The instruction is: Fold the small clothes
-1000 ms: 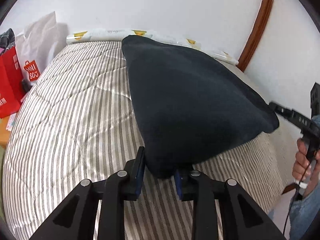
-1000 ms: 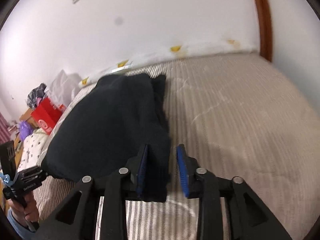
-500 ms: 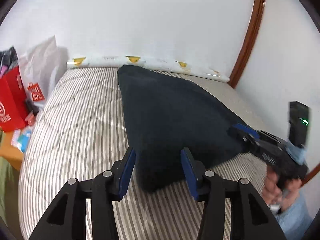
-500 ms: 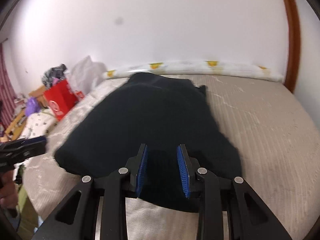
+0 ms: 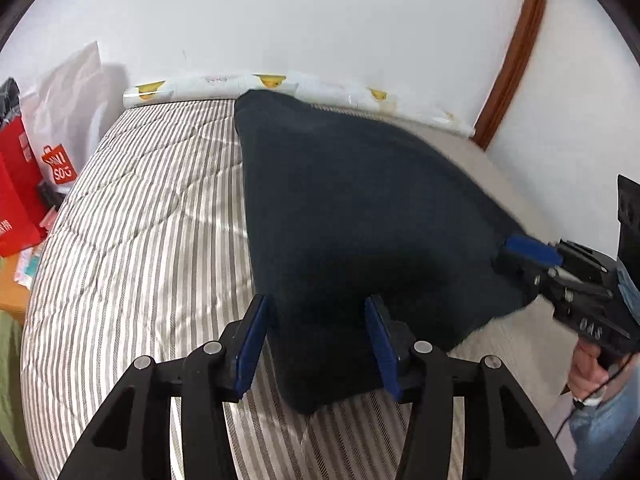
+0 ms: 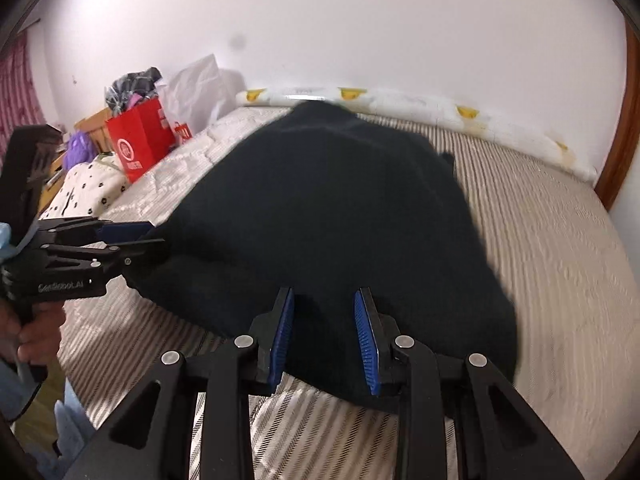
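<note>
A dark navy garment [image 5: 352, 208] lies spread on the striped bed [image 5: 132, 220]; it also shows in the right wrist view [image 6: 320, 216]. My left gripper [image 5: 320, 336] is open, its blue pads either side of the garment's near left corner, which lies between them. My right gripper [image 6: 322, 336] is open over the near right edge of the garment. Each gripper shows in the other's view: the right one [image 5: 532, 248] at the garment's right corner, the left one [image 6: 128, 232] at its left corner.
A red shopping bag [image 5: 20, 196] and a white bag [image 5: 68, 96] stand beside the bed on the left. A white patterned roll [image 5: 296, 84] lies along the wall at the bed's far edge. A brown door frame [image 5: 512, 52] is at the right.
Both grippers have opened and let go of the garment corners. The garment, held stretched and raised a second ago, now lies on the bed. Both grippers have pulled back a little.
</note>
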A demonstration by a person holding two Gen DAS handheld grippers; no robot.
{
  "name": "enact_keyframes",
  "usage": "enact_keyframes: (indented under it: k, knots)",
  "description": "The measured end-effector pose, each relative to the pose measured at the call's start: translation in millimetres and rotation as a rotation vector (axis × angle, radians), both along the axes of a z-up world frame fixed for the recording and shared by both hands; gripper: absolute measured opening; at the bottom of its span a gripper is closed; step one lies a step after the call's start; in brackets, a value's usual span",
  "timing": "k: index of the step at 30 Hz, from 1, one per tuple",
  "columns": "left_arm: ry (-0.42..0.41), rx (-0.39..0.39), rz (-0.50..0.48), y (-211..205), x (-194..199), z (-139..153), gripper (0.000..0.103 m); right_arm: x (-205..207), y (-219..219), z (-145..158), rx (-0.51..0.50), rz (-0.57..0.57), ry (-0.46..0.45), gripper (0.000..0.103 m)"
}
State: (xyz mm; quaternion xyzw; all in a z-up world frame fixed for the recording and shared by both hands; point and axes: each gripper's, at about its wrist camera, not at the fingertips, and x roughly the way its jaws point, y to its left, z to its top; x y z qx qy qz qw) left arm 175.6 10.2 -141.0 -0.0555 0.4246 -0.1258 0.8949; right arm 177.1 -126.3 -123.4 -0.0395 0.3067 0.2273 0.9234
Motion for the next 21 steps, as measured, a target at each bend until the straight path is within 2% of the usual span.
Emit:
enact_keyframes:
  k: [4, 6, 10, 17, 21]
  knots:
    - [-0.019, 0.021, 0.028, 8.2, 23.4, 15.2, 0.048, 29.3, -20.6, 33.7, 0.025, -0.085, -0.053, 0.048]
    - [-0.024, 0.022, 0.037, 13.6, 35.8, 20.4, 0.048, 51.8, -27.4, 43.9, 0.043, -0.122, -0.046, 0.05]
    - [-0.039, 0.015, 0.039, 24.8, 60.0, 27.4, 0.054, 107.9, -36.1, 58.2, 0.12, -0.15, 0.029, 0.051]
    - [-0.032, -0.009, 0.008, 32.4, 88.2, 16.6, 0.055, 197.6, -21.7, 50.8, 0.197, -0.149, 0.166, 0.052]
    - [-0.014, -0.07, -0.085, 32.2, 96.4, 4.4, 0.056, 238.8, -12.0, 31.9, 0.196, -0.169, 0.258, 0.052]
